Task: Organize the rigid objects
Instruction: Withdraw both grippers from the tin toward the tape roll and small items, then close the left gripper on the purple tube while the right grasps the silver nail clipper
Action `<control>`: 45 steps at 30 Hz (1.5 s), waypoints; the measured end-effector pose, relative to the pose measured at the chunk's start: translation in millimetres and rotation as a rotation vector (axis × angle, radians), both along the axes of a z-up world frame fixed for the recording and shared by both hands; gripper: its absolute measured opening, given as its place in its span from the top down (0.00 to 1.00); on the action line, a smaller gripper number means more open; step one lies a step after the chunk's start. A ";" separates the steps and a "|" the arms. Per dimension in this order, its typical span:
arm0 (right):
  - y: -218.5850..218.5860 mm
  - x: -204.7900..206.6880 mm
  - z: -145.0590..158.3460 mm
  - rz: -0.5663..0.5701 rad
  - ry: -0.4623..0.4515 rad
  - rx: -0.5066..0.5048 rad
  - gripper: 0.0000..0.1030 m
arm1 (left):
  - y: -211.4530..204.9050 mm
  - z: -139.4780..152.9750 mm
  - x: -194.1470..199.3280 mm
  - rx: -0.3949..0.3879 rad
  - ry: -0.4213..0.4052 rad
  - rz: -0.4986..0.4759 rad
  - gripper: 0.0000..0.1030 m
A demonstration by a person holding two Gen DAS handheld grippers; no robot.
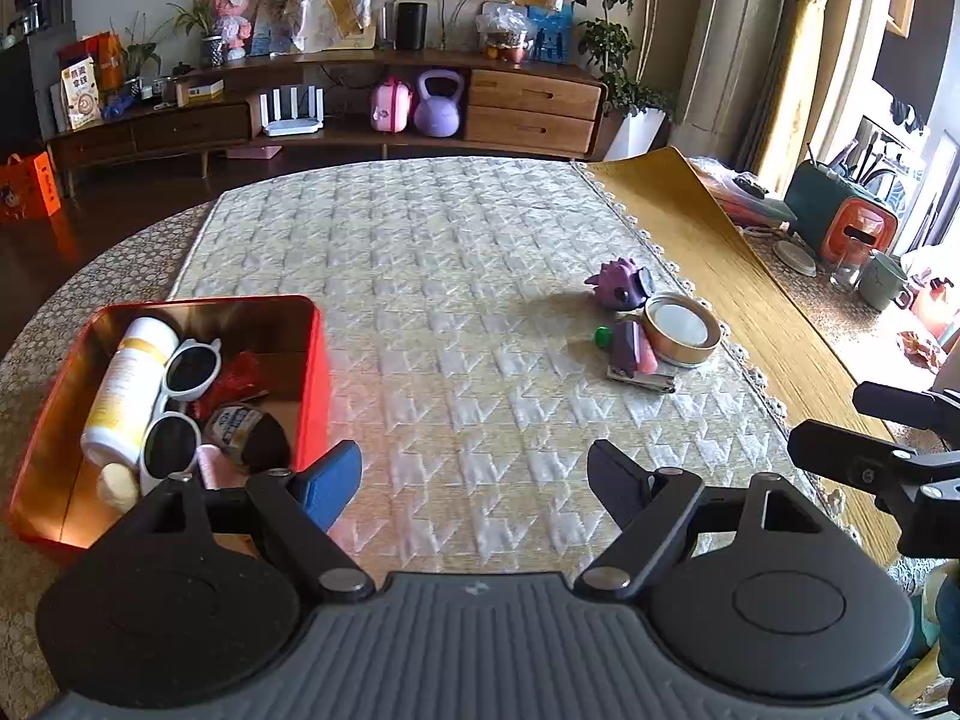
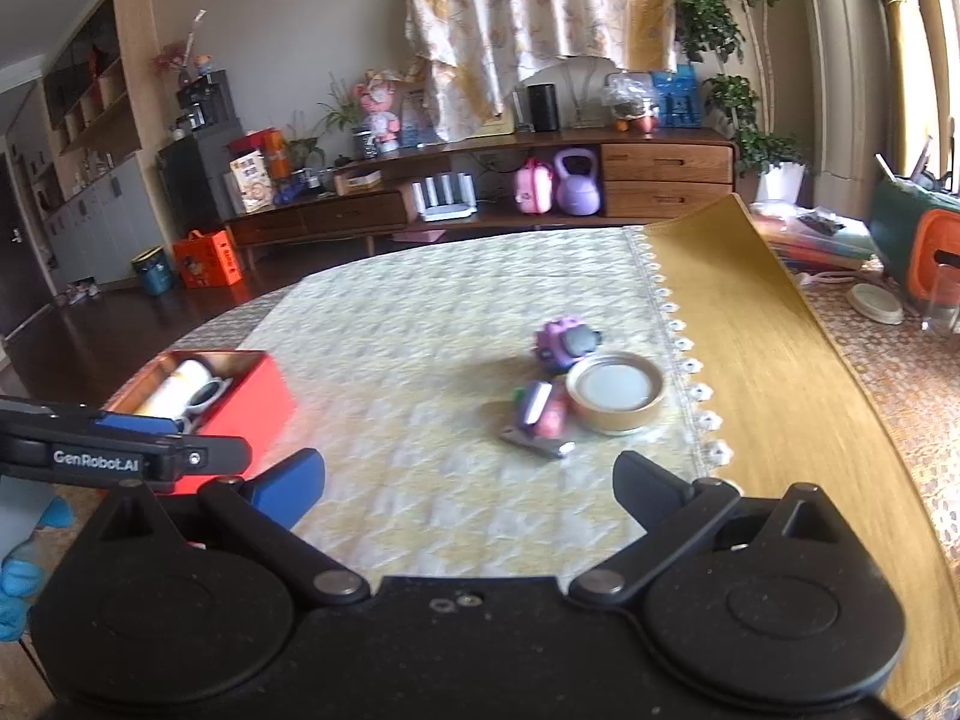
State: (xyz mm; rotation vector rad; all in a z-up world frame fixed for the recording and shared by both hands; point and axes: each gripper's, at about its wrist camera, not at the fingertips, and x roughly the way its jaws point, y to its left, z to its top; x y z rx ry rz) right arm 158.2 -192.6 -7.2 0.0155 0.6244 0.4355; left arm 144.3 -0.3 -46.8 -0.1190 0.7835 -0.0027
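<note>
Quilted cloth (image 1: 420,300) covers the table. Nearest, both grippers — left (image 1: 474,480), right (image 2: 468,489) — hover spread wide, holding nothing. Left sits the red tin (image 1: 315,372) with bottle (image 1: 129,390) and sunglasses (image 1: 183,402); farther right cluster the lid (image 1: 681,330) and purple toy (image 1: 621,285).

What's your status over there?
Both grippers open, empty. Red box partly filled. Round tin and toys still on cloth. Nothing in the way.

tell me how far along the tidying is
Partly done: the red tin already holds a white bottle, white sunglasses and a small jar. Both the left gripper and right gripper are open and empty. Left on the cloth: purple toy, round lid, small pile beside it.
</note>
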 end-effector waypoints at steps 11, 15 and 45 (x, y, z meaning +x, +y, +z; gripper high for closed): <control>-29.5 45.1 -19.6 -0.037 0.002 -0.059 0.01 | -39.7 -20.5 44.9 -0.011 0.009 -0.064 0.20; -25.7 55.0 -33.4 0.012 0.015 -0.076 0.02 | -46.2 -27.9 64.1 -0.009 0.020 -0.065 0.20; 12.8 106.4 -86.3 0.178 0.065 -0.116 0.46 | -81.0 -85.1 171.4 -0.042 0.094 -0.142 0.42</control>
